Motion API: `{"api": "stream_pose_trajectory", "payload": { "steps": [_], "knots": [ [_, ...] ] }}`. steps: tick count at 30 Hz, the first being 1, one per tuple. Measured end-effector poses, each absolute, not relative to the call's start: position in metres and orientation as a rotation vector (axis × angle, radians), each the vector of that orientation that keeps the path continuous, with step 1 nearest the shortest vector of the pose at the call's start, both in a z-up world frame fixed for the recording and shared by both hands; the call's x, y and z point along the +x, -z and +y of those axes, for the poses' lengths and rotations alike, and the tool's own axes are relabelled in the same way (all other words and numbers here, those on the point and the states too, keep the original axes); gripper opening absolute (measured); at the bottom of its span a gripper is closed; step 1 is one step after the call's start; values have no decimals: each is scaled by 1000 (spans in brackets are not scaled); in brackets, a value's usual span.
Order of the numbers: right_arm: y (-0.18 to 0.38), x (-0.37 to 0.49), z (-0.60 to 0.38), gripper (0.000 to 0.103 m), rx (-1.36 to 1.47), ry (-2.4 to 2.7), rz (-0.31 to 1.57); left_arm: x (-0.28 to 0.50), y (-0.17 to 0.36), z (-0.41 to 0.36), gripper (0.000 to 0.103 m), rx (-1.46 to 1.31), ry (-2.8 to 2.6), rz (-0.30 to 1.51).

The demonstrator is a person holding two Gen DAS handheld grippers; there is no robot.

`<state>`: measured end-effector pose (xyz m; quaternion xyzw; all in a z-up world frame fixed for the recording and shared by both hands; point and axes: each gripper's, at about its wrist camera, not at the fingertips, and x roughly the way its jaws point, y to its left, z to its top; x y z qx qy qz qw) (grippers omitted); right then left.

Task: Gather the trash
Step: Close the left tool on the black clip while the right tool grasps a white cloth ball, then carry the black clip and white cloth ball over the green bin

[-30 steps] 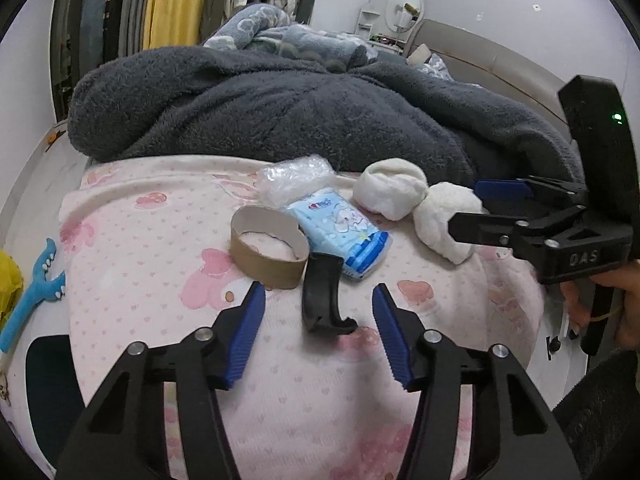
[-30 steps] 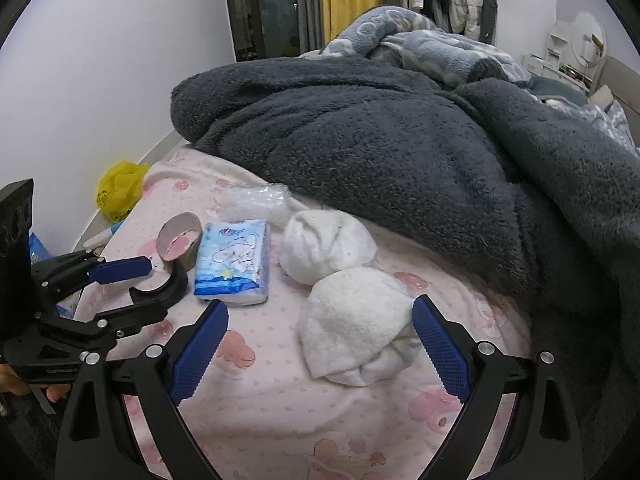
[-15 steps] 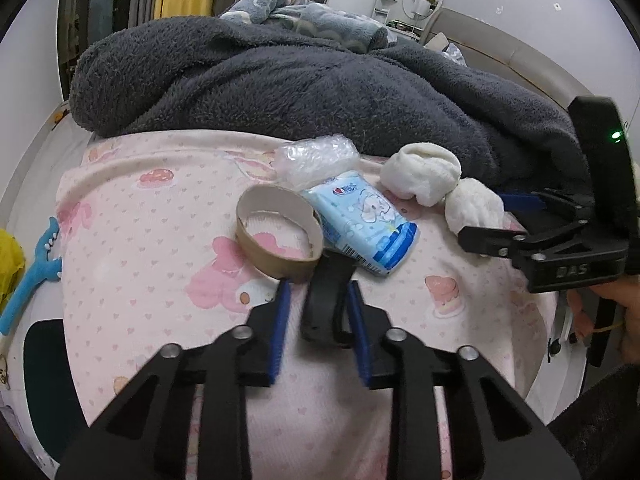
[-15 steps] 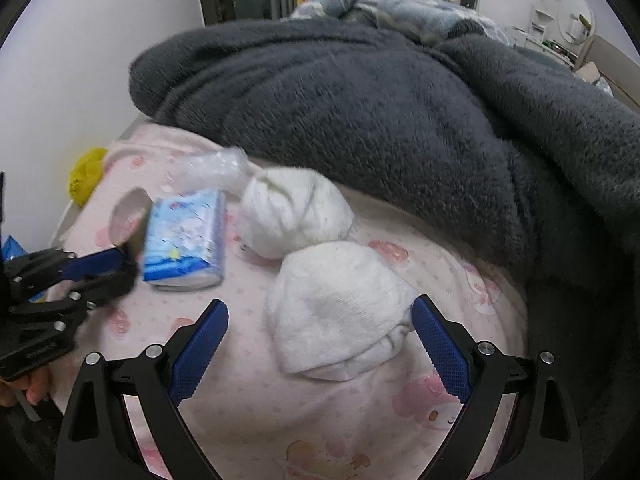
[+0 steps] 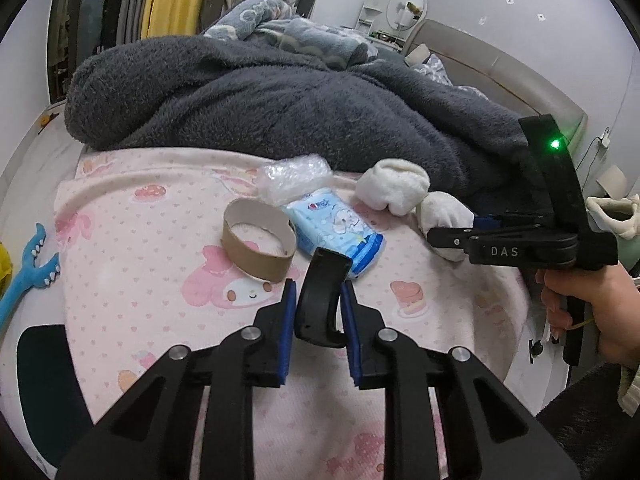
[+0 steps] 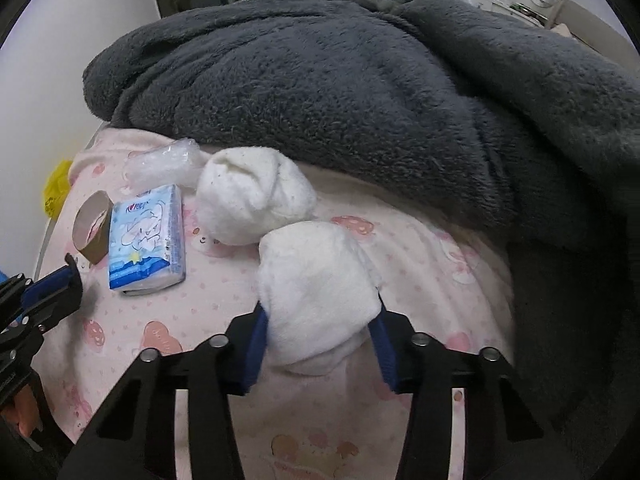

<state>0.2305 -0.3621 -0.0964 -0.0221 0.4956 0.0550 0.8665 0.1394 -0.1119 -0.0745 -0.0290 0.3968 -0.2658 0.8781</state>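
Note:
My left gripper (image 5: 318,308) is shut on a black curved plastic piece (image 5: 322,292) just above the pink bed sheet (image 5: 152,292). Beyond it lie a cardboard tape ring (image 5: 258,246), a blue tissue pack (image 5: 336,232) and crumpled clear plastic wrap (image 5: 292,176). Two white fluffy sock bundles lie to the right. My right gripper (image 6: 318,336) is closing around the nearer bundle (image 6: 316,280), its blue pads touching both sides. The farther bundle (image 6: 256,200) rests against it. In the right wrist view the left gripper (image 6: 60,284) shows at the left edge.
A thick grey blanket (image 5: 280,104) is heaped across the bed behind the items. A blue toy (image 5: 32,272) lies off the bed's left side, near a yellow bag (image 6: 56,188). A person's hand (image 5: 592,308) holds the right gripper's handle.
The left jaws closed onto the black curved piece and stay on it. The right gripper dropped toward the nearer white bundle and its wide jaws came in against it.

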Motion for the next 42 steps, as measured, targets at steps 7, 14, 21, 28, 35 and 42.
{"api": "stream_pose_trajectory", "payload": {
  "steps": [7, 14, 21, 28, 35, 42],
  "knots": [
    [81, 218, -352, 45, -55, -124, 1022, 133, 62, -94, 24, -63, 526, 791],
    [56, 203, -332, 45, -63, -158, 950, 133, 57, -64, 24, -101, 465, 779],
    [31, 191, -300, 45, -41, -252, 872, 128, 57, -40, 24, -103, 424, 780],
    [19, 188, -262, 45, -37, -315, 821, 123, 61, -6, 24, -105, 376, 791],
    [11, 186, -222, 45, -38, -390, 774, 122, 71, 39, 24, -150, 302, 817],
    [14, 183, -174, 45, -89, -467, 768, 122, 87, 85, 24, -219, 214, 863]
  ]
}}
